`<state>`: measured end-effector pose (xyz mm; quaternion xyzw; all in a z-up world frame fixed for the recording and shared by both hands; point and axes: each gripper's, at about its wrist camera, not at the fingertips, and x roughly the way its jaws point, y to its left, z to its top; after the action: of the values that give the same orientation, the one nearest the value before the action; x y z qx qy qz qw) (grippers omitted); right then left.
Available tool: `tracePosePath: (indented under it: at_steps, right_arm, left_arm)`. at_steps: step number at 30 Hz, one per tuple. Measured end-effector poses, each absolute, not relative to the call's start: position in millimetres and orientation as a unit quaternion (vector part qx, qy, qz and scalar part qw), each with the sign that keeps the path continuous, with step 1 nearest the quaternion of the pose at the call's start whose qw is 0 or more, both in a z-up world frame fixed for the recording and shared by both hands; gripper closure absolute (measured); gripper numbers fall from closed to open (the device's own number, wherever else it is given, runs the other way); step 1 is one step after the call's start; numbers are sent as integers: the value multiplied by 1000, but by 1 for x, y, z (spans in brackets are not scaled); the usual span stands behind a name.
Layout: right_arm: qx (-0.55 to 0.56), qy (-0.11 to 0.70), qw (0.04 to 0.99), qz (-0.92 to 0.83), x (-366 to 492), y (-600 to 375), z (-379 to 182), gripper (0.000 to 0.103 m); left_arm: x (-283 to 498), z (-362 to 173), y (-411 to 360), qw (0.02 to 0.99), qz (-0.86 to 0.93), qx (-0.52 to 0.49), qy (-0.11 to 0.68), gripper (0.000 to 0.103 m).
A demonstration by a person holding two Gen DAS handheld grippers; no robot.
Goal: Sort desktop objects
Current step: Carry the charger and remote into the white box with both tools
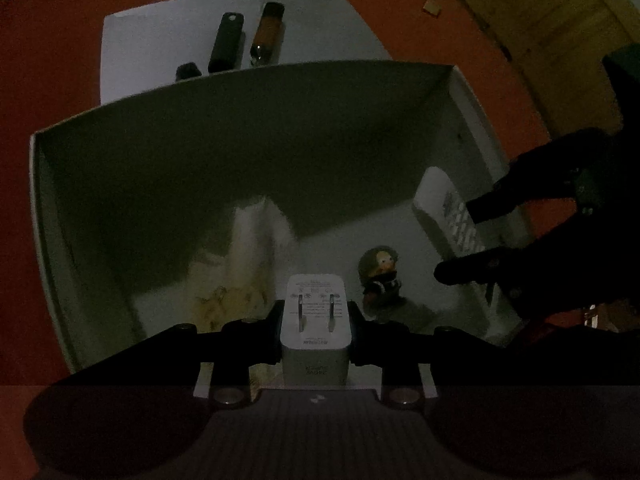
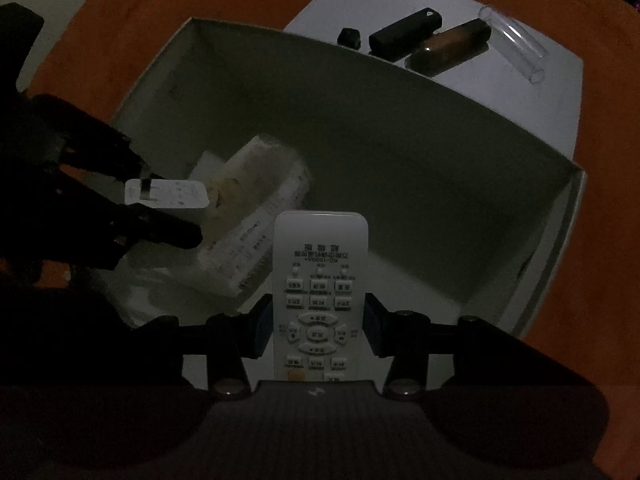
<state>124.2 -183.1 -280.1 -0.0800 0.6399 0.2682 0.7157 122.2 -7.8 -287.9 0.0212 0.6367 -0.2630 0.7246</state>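
While both hang over the open white box (image 1: 248, 120), the left tool (image 1: 316, 312) pinches a charger plug (image 1: 316, 320) and the right tool (image 2: 320, 320) a remote control (image 2: 320, 280), seemingly for dropping inside.

The light is very dim from where I sit; both views are murky. I see an orange-red table surface (image 1: 420, 40) filling most of the ground, with a white sheet (image 2: 520, 92) spread on it. Past the table's edge, top right in the left view, stands a pale yellowish panelled door (image 1: 560, 28).
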Motion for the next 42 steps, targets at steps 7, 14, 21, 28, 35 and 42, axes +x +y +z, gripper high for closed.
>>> tracePosePath:
  at_steps: [7,14,21,28,35,42]
  right_arm:
    - [-84,649,709,262,125,-180,-291,54]
    - [-102,659,702,252,125,-177,-310,54]
    - [-106,667,697,240,128,-175,-326,54]
    - [-119,677,688,232,130,-175,-341,54]
    - [-129,686,680,222,131,-174,-356,54]
    - [-144,682,682,219,133,-172,-360,54]
  left_arm:
    - [117,-302,-12,713,-259,27,651,78]
    - [120,-300,-22,722,-268,19,637,86]
    - [122,-306,-31,719,-264,32,642,86]
    - [121,-321,-32,712,-252,42,654,86]
    - [123,-328,-39,711,-247,60,656,85]
    - [120,-330,-41,714,-237,70,655,83]
